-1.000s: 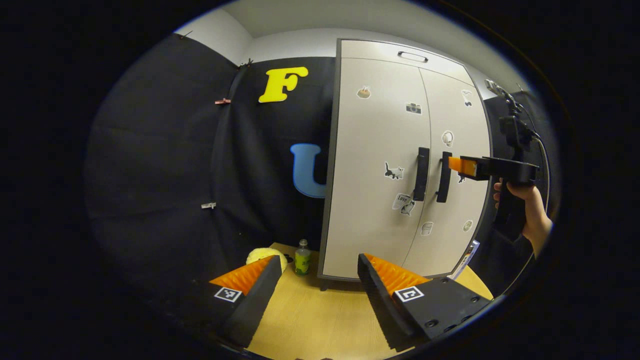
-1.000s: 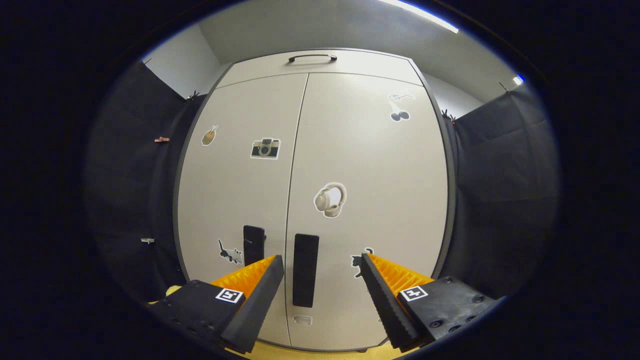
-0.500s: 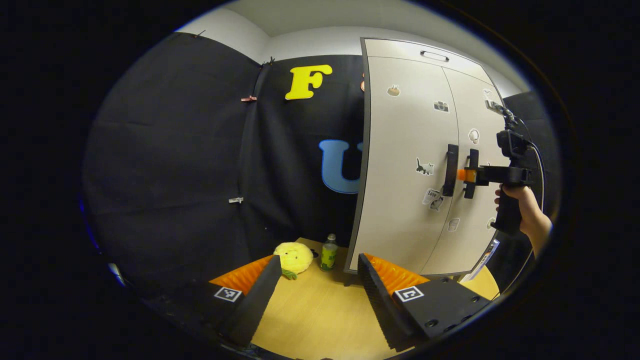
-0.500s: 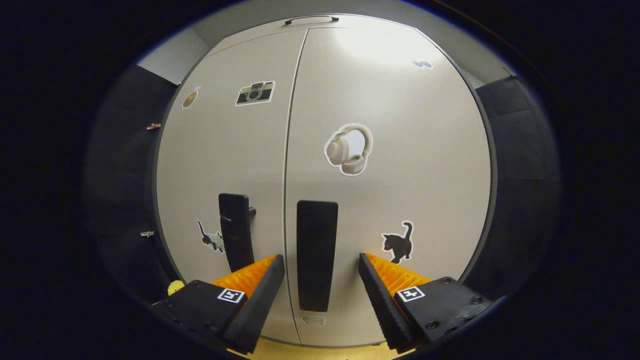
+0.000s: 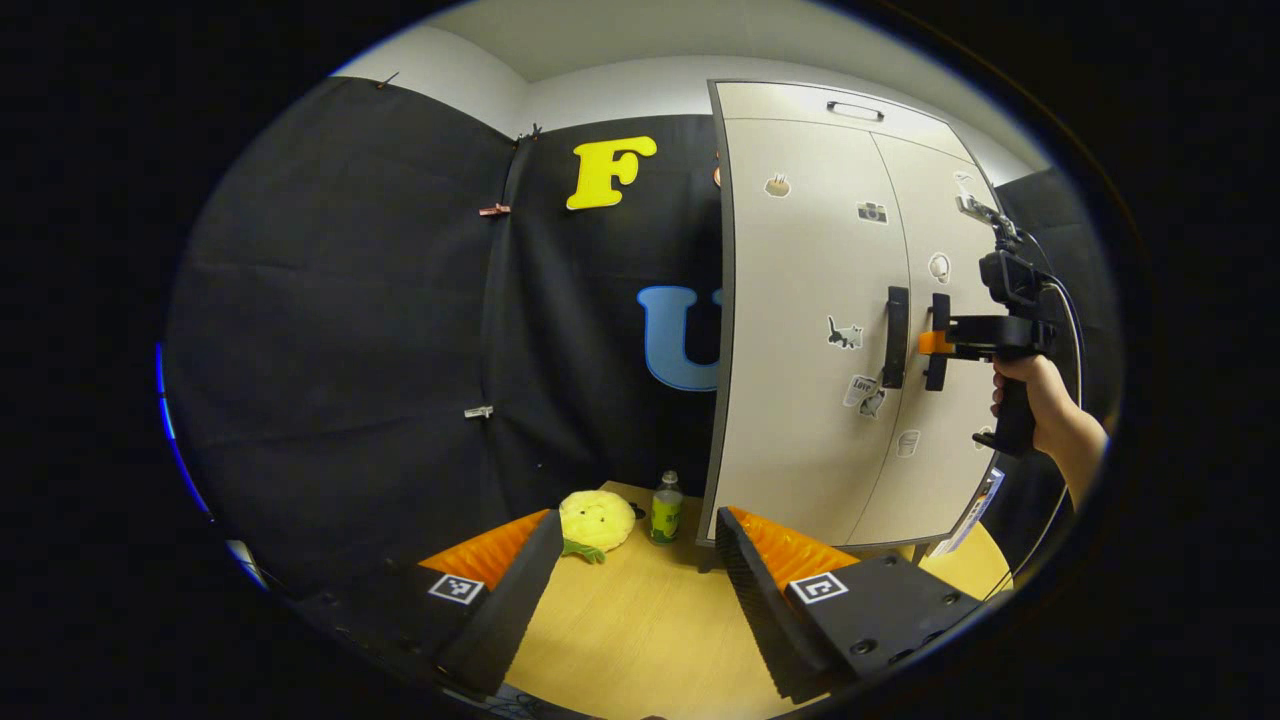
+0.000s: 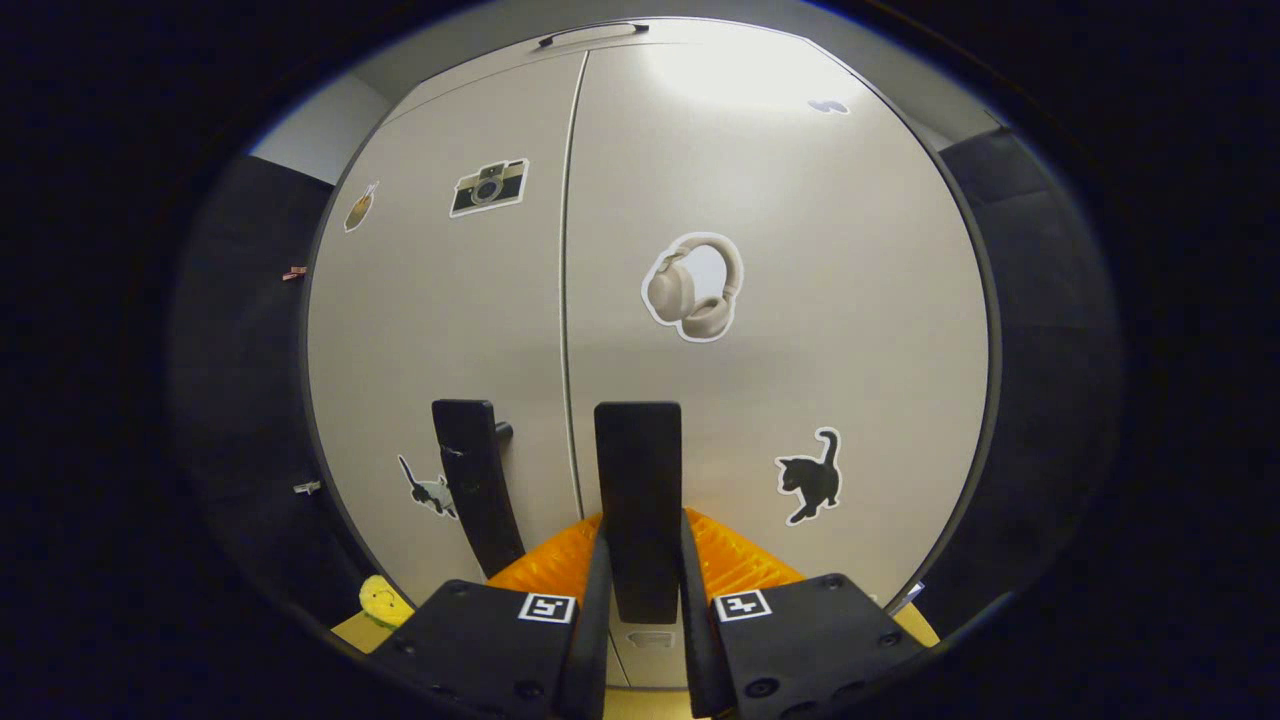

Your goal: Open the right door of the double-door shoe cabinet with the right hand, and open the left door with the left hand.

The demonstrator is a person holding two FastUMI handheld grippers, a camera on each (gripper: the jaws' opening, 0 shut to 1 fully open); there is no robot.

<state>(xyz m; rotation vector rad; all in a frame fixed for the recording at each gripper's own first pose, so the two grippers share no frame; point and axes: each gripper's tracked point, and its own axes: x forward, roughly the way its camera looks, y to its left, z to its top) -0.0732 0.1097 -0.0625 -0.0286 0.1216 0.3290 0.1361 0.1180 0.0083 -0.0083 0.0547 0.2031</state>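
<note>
Two doors make up the front of the shoe cabinet (image 5: pixel 800 330), which stands on the wooden counter (image 5: pixel 640 620) and is the largest thing in sight. Both doors look flush and closed in the right gripper view: the left door (image 6: pixel 440 330) and the right door (image 6: pixel 800 300) meet at a thin, straight seam. So, as a judgement, neither door has begun to open; the task is only at its first grasp.

Next in size come the two dark upright handles beside that seam. The right handle (image 6: pixel 638 480) sits between the fingers of the right gripper (image 6: pixel 640 590), whose jaws are nearly closed and press on it from both sides. From the left gripper view the same right gripper (image 5: pixel 935 343), held by a hand (image 5: pixel 1030 400), reaches in level to that handle. The left handle (image 6: pixel 470 490) stands free, untouched.

The left gripper (image 5: pixel 635 560) hovers well back from the cabinet, its jaws wide apart and holding nothing.

What remains, then, is pulling the right door open, then bringing the left gripper to the left handle and opening that door too.

Smallest are a yellow plush toy (image 5: pixel 595 518) and a small bottle (image 5: pixel 663 508) near the cabinet's left corner.
</note>
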